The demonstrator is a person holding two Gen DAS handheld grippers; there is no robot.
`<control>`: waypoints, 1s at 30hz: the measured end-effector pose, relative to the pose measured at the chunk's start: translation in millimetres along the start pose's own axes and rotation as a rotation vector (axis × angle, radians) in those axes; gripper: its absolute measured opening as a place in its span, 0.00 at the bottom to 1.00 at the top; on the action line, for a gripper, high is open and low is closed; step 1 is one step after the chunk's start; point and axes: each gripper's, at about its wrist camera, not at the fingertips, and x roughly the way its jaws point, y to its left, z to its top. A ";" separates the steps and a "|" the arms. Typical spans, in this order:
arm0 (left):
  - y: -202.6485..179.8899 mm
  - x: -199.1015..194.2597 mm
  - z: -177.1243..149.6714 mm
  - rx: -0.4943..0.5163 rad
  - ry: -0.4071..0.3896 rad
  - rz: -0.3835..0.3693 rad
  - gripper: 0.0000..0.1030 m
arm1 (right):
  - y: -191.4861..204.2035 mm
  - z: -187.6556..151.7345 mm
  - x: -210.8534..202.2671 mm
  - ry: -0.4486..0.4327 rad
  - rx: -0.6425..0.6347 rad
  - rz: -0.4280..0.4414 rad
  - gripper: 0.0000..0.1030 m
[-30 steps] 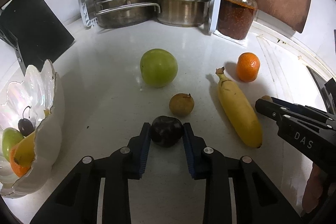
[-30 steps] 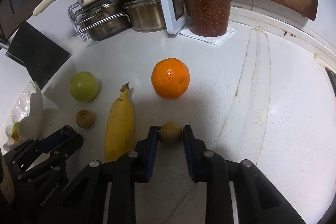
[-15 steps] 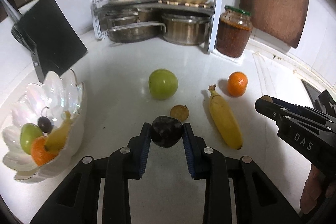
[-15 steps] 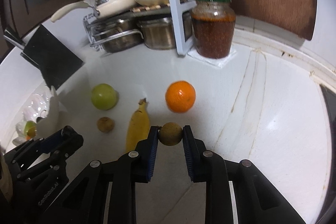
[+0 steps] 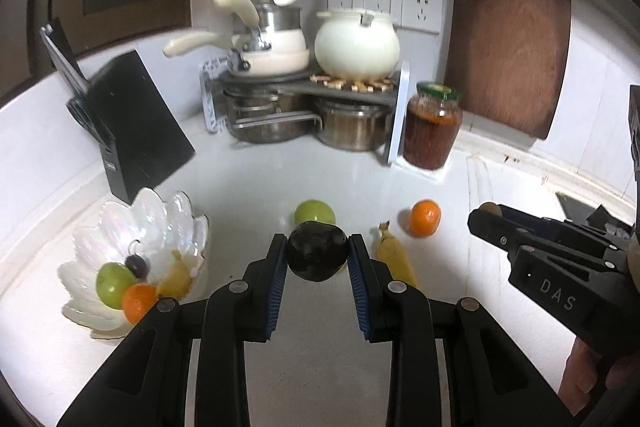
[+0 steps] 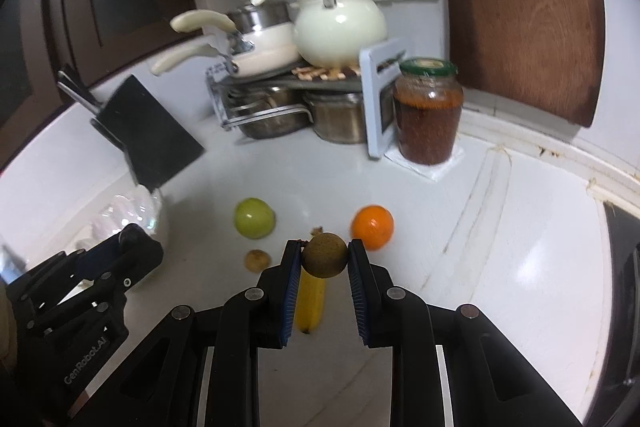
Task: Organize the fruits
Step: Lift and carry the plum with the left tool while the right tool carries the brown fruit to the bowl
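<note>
My left gripper (image 5: pixel 318 253) is shut on a dark plum (image 5: pixel 317 251), held well above the white counter. My right gripper (image 6: pixel 325 255) is shut on a small brown longan (image 6: pixel 324 254), also lifted. On the counter below lie a green apple (image 5: pixel 315 212) (image 6: pixel 254 217), a banana (image 5: pixel 396 261) (image 6: pixel 309 301), an orange (image 5: pixel 424 218) (image 6: pixel 372 227) and a second longan (image 6: pixel 257 259). A shell-shaped white bowl (image 5: pixel 120 215) at the left holds a green fruit, an orange, a cherry and a yellow fruit. The right gripper shows at the right edge of the left wrist view.
At the back stand a black knife block (image 5: pixel 132 123), a rack with steel pots and cream pans (image 5: pixel 304 99), a white kettle-shaped pot (image 5: pixel 356 45) and a jar of red sauce (image 5: pixel 432 127). A wooden board (image 5: pixel 508 55) leans on the wall. A person's hand (image 5: pixel 600 379) holds the right gripper.
Both grippers have risen from the counter with their fruits, the plum and the longan. The counter fruits and the bowl now look smaller and farther below, and more of the back wall shows.
</note>
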 end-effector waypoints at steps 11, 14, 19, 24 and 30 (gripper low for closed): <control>6.7 -45.2 13.5 -0.024 -0.098 0.072 0.30 | 22.7 17.3 -28.7 -0.079 -0.052 0.098 0.25; 10.2 -54.9 14.9 -0.033 -0.119 0.094 0.30 | 30.6 21.7 -34.5 -0.098 -0.070 0.130 0.25; 19.2 -70.5 15.7 -0.049 -0.149 0.137 0.30 | 43.5 27.6 -40.9 -0.126 -0.100 0.180 0.24; 32.0 -81.8 16.4 -0.067 -0.167 0.184 0.30 | 60.3 30.7 -42.8 -0.143 -0.134 0.228 0.24; 51.6 -91.2 15.7 -0.088 -0.181 0.244 0.30 | 84.8 35.0 -39.5 -0.151 -0.167 0.287 0.24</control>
